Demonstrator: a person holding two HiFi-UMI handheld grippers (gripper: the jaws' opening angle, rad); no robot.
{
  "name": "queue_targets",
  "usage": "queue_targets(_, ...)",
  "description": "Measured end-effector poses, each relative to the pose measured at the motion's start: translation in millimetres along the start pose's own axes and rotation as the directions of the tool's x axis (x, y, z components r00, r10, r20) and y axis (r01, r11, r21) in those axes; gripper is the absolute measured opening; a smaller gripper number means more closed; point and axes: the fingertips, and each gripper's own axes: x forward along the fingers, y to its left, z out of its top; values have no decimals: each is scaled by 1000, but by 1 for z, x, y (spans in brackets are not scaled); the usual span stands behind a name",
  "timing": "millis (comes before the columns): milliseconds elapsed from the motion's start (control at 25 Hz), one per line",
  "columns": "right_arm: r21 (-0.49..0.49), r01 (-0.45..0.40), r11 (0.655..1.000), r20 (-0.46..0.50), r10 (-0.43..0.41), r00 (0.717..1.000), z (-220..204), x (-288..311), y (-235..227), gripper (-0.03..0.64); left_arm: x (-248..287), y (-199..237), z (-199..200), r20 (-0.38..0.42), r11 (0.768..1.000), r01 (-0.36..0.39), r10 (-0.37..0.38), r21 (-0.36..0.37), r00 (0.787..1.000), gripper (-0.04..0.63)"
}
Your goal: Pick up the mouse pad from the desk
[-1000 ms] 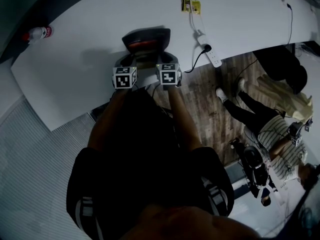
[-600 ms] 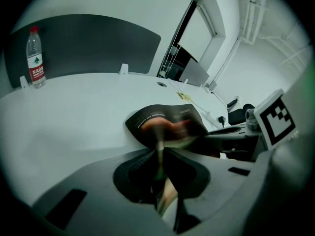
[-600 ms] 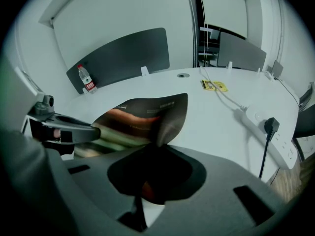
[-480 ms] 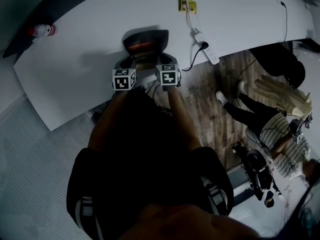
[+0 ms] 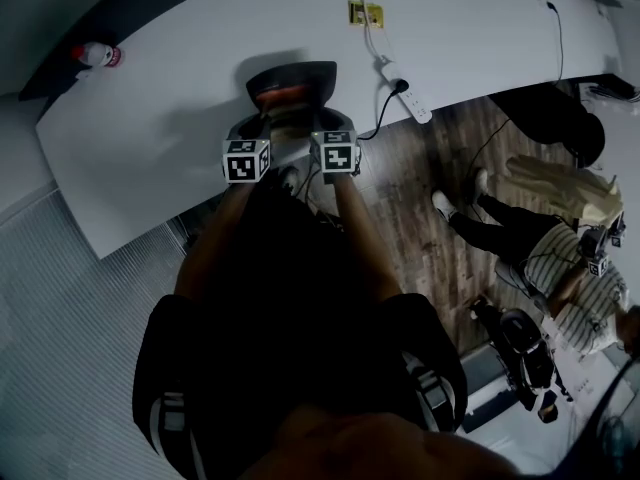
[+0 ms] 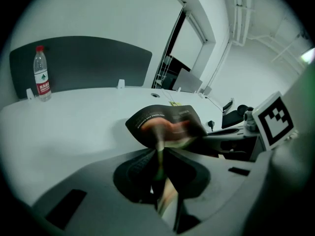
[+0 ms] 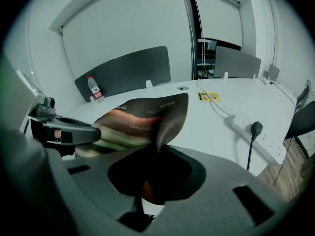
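A dark mouse pad point(image 5: 293, 84) with an orange and green print hangs above the white desk point(image 5: 150, 138), held by its near edge. My left gripper point(image 5: 268, 128) is shut on the pad's left part, and the pad point(image 6: 165, 124) curls up out of its jaws in the left gripper view. My right gripper point(image 5: 322, 126) is shut on the pad's right part; the sheet point(image 7: 142, 119) bends over its jaws in the right gripper view. The two marker cubes sit side by side below the pad in the head view.
A water bottle point(image 5: 97, 55) stands at the desk's far left by a dark partition point(image 6: 83, 63). A white power strip point(image 5: 405, 91) with a black plug and cable lies at the right, near a yellow tag point(image 5: 365, 13). Another person point(image 5: 560, 258) is seated on the wooden floor at right.
Both grippers have risen with the mouse pad, lifting it off the desk; its shadow on the desk has spread out beneath it.
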Motion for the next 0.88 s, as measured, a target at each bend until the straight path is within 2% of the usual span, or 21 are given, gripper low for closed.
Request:
queue_targets(440,-19,-17,1000,138,19,990,11,-70,14,44,-66,-39,12,122,998,-15,8,63,993,43)
queue_targets(880,-25,-30,999,205,34,978,-1,-122,34,41,-118,-66,-3,181,995,-27,9,96,983,41)
